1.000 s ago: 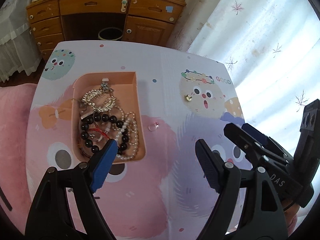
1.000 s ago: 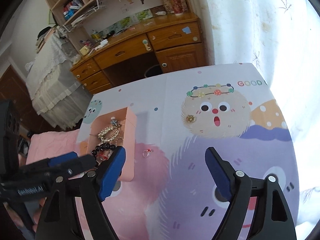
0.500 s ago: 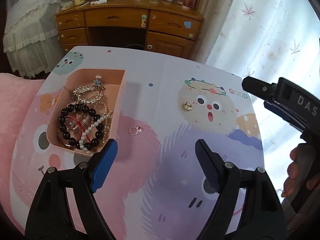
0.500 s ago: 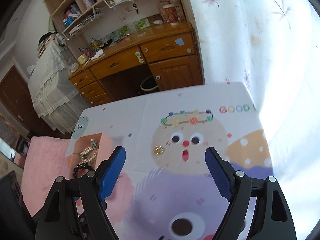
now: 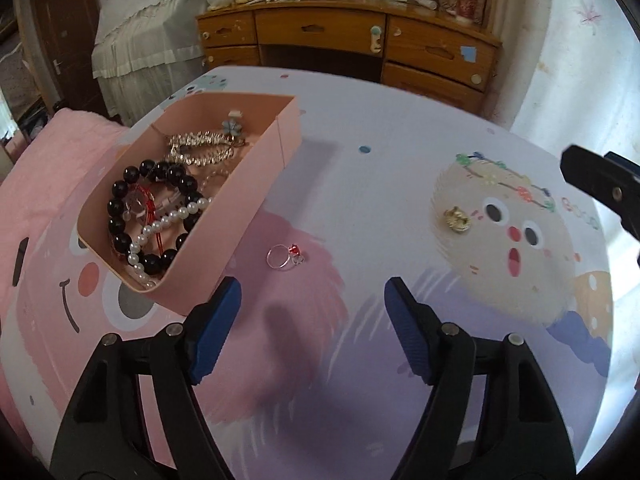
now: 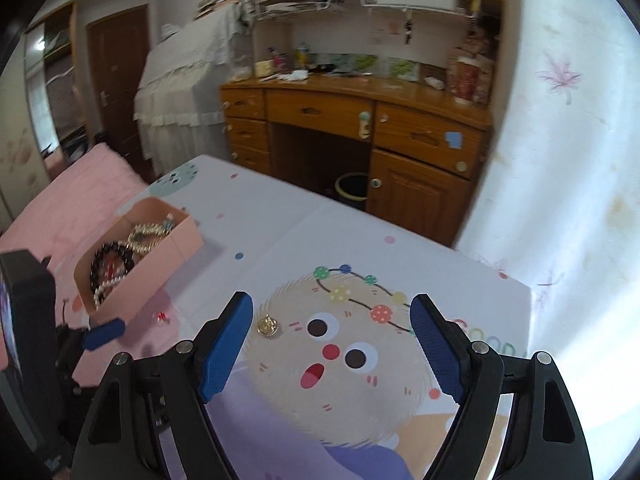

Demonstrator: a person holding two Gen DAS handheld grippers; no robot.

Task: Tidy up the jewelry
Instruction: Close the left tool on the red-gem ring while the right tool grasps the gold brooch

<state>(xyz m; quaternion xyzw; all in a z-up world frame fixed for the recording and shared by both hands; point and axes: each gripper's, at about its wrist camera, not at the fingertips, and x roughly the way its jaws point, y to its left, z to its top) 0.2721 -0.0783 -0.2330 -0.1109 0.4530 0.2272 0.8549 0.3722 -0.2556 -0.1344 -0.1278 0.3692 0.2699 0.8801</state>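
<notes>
Left gripper [image 5: 312, 328], jaws apart and empty, had dropped low toward the ring [image 5: 285, 256] at its 12 o'clock, just beside the pink tray [image 5: 240, 216]. Right gripper [image 6: 332, 344], likewise spread, had closed on the gold piece [image 6: 267, 325] at 10 o'clock, probably a brooch. Both pickups looked imminent.

Left tongs [image 5: 312, 330] and right tongs [image 6: 332, 350], black plastic arms, ribbed blue pads [image 5: 214, 330], silver screws

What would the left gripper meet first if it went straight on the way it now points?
Probably the ring with the red stone on the table, lying ahead between the open left gripper's fingers; depth is uncertain.
</notes>
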